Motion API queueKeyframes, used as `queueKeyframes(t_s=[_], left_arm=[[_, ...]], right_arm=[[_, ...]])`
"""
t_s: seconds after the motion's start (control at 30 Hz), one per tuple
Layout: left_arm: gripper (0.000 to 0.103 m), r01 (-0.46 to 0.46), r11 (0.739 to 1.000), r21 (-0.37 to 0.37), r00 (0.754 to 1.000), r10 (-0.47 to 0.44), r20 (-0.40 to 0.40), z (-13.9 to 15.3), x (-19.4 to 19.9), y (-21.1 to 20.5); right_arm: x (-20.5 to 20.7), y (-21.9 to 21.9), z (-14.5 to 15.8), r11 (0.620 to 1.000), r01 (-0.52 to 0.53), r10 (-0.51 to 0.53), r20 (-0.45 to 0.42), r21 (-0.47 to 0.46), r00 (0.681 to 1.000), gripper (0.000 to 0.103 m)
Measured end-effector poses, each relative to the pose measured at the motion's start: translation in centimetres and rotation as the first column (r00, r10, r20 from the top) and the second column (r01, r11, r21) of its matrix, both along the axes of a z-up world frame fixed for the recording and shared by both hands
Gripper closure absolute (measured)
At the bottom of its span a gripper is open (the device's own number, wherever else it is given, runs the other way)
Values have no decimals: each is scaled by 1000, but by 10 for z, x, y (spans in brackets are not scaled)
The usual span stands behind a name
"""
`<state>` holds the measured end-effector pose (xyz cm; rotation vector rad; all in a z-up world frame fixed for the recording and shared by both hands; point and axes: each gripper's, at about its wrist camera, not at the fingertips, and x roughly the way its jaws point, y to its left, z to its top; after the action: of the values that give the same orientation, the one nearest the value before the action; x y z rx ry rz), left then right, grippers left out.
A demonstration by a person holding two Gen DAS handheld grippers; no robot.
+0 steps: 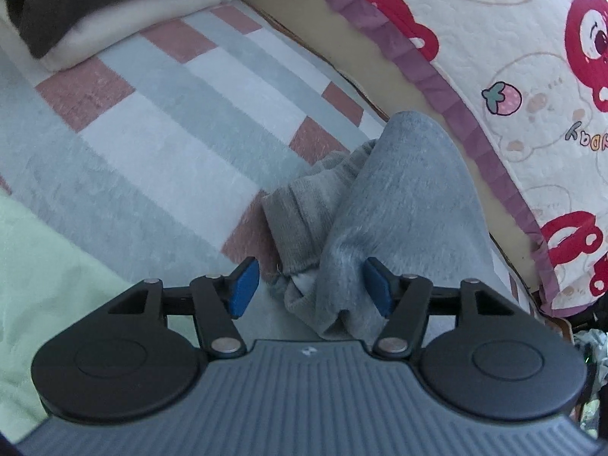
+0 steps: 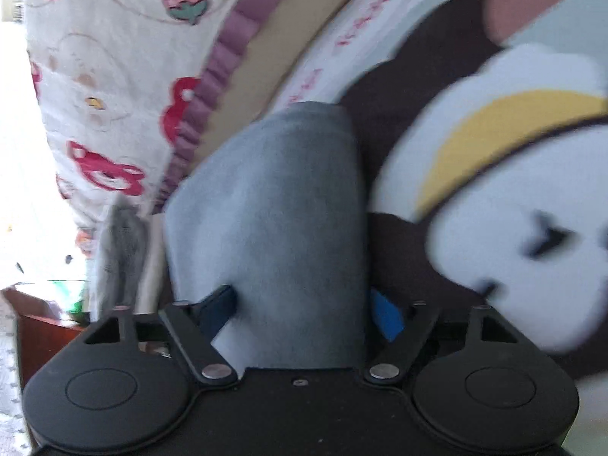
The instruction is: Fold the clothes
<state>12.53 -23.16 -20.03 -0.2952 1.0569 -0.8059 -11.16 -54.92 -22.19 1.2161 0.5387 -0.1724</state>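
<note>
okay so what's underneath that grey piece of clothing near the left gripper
In the left wrist view, the grey garment lies on a blanket checked in pink, grey and white. The blanket shows all around its left side. Whatever lies directly beneath the bunched fabric is covered.

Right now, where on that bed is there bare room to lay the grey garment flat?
The striped blanket lies bare between the folded pile at the far corner, the green cloth and the grey garment. It is crowded along the bear quilt, and in the right view a dark printed garment fills that side.
</note>
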Motion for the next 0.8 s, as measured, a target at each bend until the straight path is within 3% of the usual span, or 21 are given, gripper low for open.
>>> queueKeyframes(t_s=[0.03, 0.13, 0.27, 0.33, 0.4, 0.47, 0.53, 0.63, 0.7, 0.77, 0.8], left_arm=[[42, 0, 1000, 2, 1000, 0, 1, 0, 1, 0], [42, 5, 1000, 3, 1000, -5, -5, 3, 1, 1], [43, 70, 990, 119, 981, -90, 173, 23, -17, -17], [44, 73, 978, 197, 934, -137, 331, 37, -32, -30], [45, 54, 961, 271, 853, -186, 487, 50, -49, -42], [46, 79, 960, 267, 798, -221, 560, 64, -60, -45], [46, 181, 959, 216, 790, -273, 549, 78, -64, -47], [46, 380, 912, 156, 762, -404, 505, 96, -69, -57], [45, 447, 854, 267, 700, -520, 490, 93, -79, -75], [46, 495, 776, 391, 626, -631, 459, 88, -90, -95], [46, 495, 751, 437, 608, -659, 442, 82, -92, -102]], right_arm=[[5, -2, 4, 1000, -9, 9, -5, -30, 1000, 40], [20, -9, 17, 992, -37, 35, -22, -118, 999, 48], [39, -18, 34, 969, -76, 66, -49, -234, 997, 48], [49, -23, 43, 952, -96, 81, -63, -290, 995, 48], [59, -27, 51, 931, -116, 94, -78, -345, 992, 44], [49, -30, 50, 944, -84, 66, -68, -319, 996, 42], [29, -32, 41, 965, -35, 25, -41, -259, 999, 42], [5, -31, 26, 987, 24, -25, -6, -161, 1000, 37], [-7, -24, 16, 994, 50, -50, 6, -102, 999, 29], [-12, -13, 8, 996, 49, -48, 16, -78, 999, 27], [-11, -8, 7, 996, 32, -31, 12, -87, 999, 27]])
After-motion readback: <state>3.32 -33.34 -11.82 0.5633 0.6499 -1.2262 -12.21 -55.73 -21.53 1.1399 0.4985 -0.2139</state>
